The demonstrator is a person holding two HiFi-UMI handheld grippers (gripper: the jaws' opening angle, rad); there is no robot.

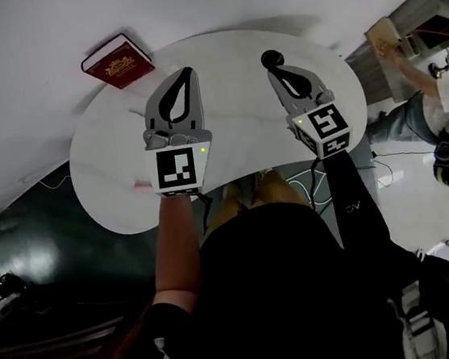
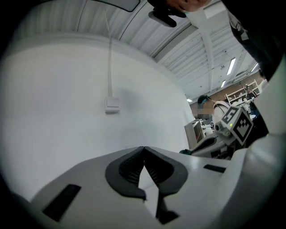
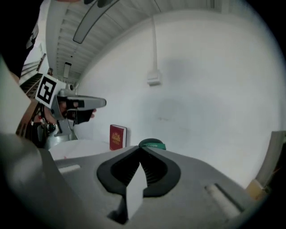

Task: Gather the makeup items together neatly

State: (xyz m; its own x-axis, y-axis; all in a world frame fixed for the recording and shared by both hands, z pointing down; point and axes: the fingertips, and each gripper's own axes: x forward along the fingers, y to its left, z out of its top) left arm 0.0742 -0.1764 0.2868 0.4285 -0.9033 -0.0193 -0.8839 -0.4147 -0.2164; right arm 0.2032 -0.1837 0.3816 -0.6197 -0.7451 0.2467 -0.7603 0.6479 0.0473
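My left gripper (image 2: pixel 144 148) points level above the white table (image 1: pixel 109 168), clenched on nothing. My right gripper (image 3: pixel 140 148) tilts slightly down, seemingly pinching a dark green-banded pot (image 3: pixel 152 144).

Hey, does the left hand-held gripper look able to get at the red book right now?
Probably yes: nothing stands between the left hand-held gripper and the red book, but its jaws are shut and must open first.

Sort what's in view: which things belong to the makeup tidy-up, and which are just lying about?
Job:
- dark round green-banded pot, at the tips of the right gripper
- small pink item on the table, probably

Lying about:
- red book
- white wall box
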